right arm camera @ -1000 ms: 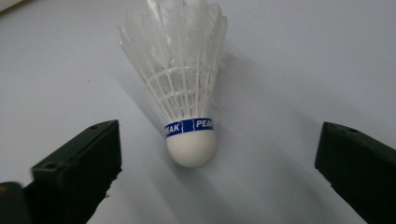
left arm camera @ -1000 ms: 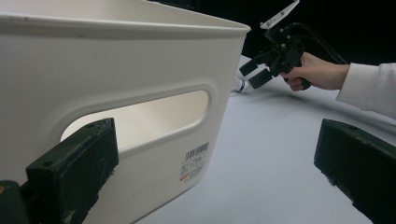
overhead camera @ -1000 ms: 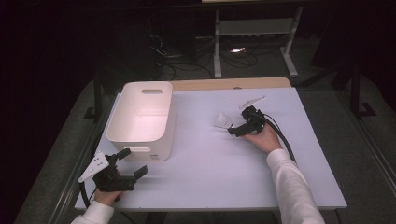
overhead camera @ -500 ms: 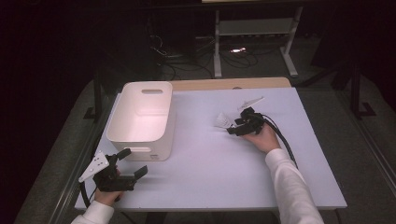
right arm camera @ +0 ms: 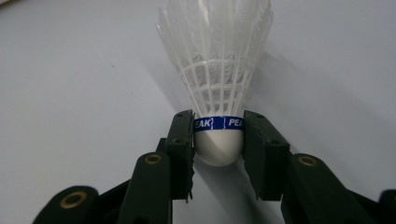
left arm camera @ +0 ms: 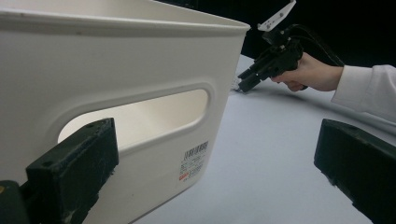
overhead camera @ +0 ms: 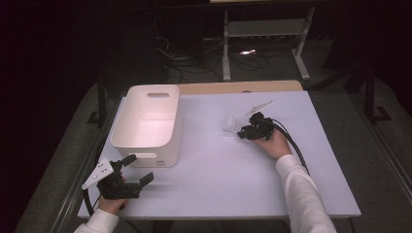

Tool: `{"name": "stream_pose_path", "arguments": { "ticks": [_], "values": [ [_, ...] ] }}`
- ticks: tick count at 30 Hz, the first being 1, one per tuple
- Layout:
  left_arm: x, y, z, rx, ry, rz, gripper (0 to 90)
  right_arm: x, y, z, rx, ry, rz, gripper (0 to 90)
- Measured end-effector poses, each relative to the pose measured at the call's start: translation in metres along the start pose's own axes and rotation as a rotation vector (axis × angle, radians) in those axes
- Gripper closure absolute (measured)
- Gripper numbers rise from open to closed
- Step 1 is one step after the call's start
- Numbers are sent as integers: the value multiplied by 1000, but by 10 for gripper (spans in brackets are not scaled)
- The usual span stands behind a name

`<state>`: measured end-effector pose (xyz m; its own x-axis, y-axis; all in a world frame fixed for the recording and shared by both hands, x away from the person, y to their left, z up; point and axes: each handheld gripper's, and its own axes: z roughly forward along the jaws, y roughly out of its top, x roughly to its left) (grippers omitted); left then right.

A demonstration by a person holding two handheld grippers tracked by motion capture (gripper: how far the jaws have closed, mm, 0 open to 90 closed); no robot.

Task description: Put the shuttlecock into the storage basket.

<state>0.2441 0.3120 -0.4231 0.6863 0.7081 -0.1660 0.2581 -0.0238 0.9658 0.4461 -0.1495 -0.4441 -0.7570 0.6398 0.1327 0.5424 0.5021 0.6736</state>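
The right hand (overhead camera: 273,141) rests on the table (overhead camera: 218,184), out past the middle, with its white sleeve (overhead camera: 303,194) coming up from the bottom edge. It holds the right gripper (overhead camera: 244,131) low and flat, pointing toward the white bin (overhead camera: 148,124). The jaws have just been closing, and now they squeeze the round white head of a shuttlecock (right arm camera: 218,93), one jaw on each side of its blue band. The shuttlecock lies on the table with its white net skirt pointing away from the gripper, well apart from the bin.

The left hand (overhead camera: 111,203) sits at the near left corner of the table. It holds the left gripper (overhead camera: 138,170) level, aimed at the near end of the bin. Its jaws are wide apart with nothing between them. One jaw is just in front of the bin's handle hole (left arm camera: 135,114).

The bin stands upright on the left part of the table. The inside that can be seen from above is bare and white
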Motion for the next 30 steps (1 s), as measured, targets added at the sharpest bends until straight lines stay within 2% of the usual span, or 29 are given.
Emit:
{"name": "stream_pose_path", "arguments": {
  "ticks": [3,5,7,12,16,18,21,25,30],
  "values": [
    [0,0,0,-2,-2,-1,0,0,0,-3,-14,-5,-9,634],
    [0,0,0,-2,-2,0,0,3,1,-7,-12,-3,9,634],
    [0,0,0,-4,-2,-2,0,4,2,-9,-20,-2,-9,634],
    [0,0,0,-2,-1,0,0,10,6,-15,-29,-1,-8,634],
    [0,0,0,-3,-2,-2,0,13,9,-20,-57,16,-7,634],
    [0,0,0,-2,-2,-1,0,17,11,-22,-61,25,11,634],
    [0,0,0,0,-2,2,0,20,14,-25,-67,32,-6,635],
    [-1,0,0,-3,-1,-2,0,24,17,-30,-74,41,-3,634],
    [-1,0,0,-2,-2,3,0,31,19,-38,-116,50,-11,634]
  ]
}}
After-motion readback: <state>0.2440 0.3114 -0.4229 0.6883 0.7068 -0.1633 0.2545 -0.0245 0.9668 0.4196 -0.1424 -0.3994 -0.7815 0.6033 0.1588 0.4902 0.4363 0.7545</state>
